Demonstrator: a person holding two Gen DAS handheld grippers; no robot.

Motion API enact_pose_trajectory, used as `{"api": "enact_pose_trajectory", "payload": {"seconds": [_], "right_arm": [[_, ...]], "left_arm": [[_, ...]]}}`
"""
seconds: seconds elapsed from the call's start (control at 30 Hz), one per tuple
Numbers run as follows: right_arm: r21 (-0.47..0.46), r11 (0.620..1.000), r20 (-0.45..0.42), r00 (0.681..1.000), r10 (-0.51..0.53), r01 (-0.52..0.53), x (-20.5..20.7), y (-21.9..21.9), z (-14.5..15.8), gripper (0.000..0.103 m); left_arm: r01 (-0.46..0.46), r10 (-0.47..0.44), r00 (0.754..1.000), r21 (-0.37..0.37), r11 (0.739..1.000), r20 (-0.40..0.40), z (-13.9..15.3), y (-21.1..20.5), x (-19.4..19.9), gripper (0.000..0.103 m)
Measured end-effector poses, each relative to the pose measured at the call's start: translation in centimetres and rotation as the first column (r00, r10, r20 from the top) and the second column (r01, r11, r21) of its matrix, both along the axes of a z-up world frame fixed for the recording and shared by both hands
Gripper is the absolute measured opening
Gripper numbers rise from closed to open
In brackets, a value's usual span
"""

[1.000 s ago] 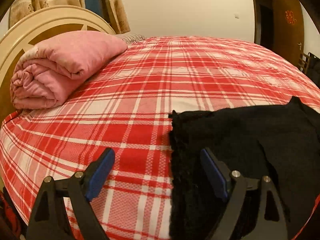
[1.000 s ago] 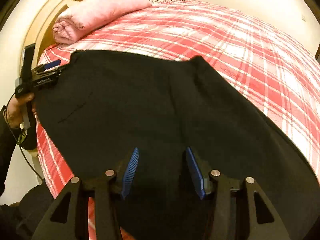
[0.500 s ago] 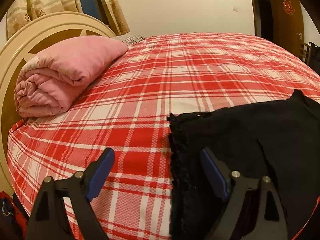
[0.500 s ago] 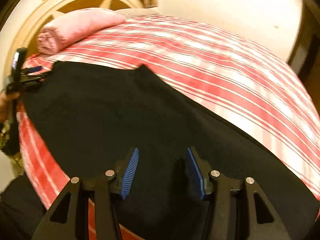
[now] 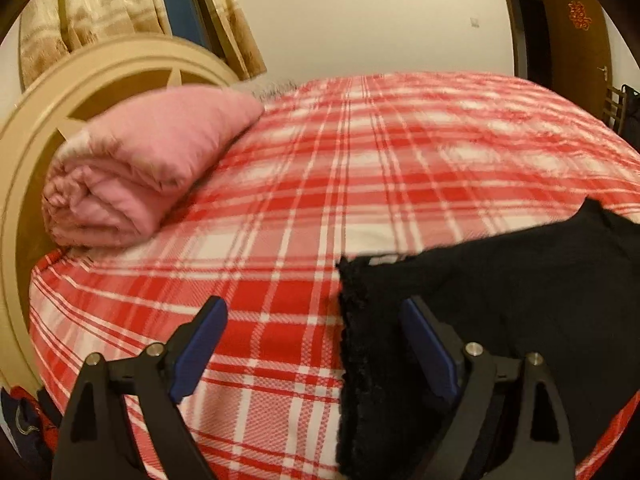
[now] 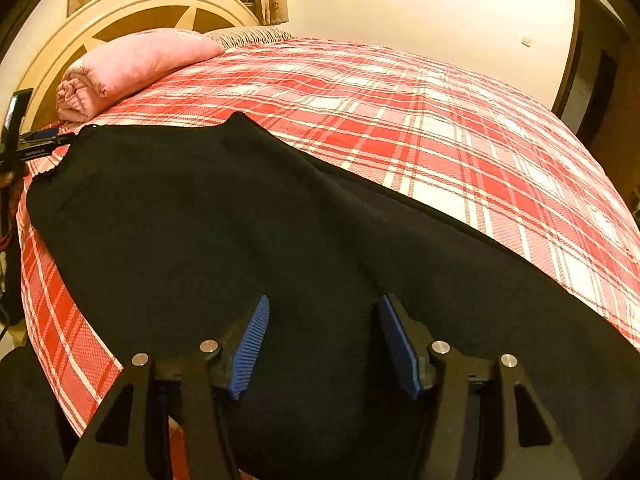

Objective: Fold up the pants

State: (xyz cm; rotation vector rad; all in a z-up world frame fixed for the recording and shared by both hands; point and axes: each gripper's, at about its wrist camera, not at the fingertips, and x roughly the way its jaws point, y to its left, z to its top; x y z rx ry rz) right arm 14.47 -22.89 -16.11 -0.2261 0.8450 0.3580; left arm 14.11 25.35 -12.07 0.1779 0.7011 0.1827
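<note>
Two spread-jawed, empty grippers, left gripper (image 5: 316, 344) and right gripper (image 6: 322, 340), hover over black pants (image 6: 248, 232) lying lengthwise along the bed (image 6: 440, 120)'s near edge.

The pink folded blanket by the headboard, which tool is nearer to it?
Left. The left tool is open at the pants' waistband end, toward the pink blanket; the right tool is open farther down the pants.
</note>
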Motion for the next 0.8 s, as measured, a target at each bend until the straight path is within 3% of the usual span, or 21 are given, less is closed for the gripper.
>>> {"api": "enact_pose_trajectory", "payload": {"seconds": [0.1,0.3,0.4,0.53,0.6,0.67,0.8], "right_arm": [[0.0,1.0,0.014,1.0,0.003,-0.003,-0.3,0.0,-0.1,0.06],[0.018,1.0,0.021,1.0,0.006,-0.006,-0.6,-0.5,0.2,0.061],[0.095,0.995,0.005,1.0,-0.023,0.022,-0.8,-2.6,1.4,0.06],[0.159,0.975,0.013,0.987,-0.16,0.156,-0.4,-9.3,3.8,0.06],[0.15,0.948,0.015,0.958,-0.285,0.28,-0.8,-14.6,4.7,0.06],[0.138,0.899,0.019,0.907,-0.421,0.415,-2.5,-20.3,5.0,0.06],[0.167,0.726,-0.024,0.739,-0.673,0.667,-6.2,-31.7,4.9,0.06]], "left_arm": [[0.028,-0.029,0.998,0.017,0.999,0.051,2.0,-1.4,-0.9,0.1],[0.135,-0.135,0.988,-0.007,0.991,0.077,4.1,-6.5,-1.3,0.1],[0.247,-0.247,0.967,-0.003,0.969,0.069,3.8,-10.9,-1.8,0.1],[0.366,-0.366,0.93,-0.001,0.93,0.017,2.2,-16.0,-1.4,0.1],[0.401,-0.401,0.916,-0.003,0.916,-0.001,1.5,-17.8,-0.9,0.1],[0.429,-0.429,0.903,-0.023,0.903,-0.019,0.7,-19.8,-0.1,0.1],[0.465,-0.467,0.883,-0.046,0.884,-0.047,-0.4,-22.9,0.5,0.1]]}}
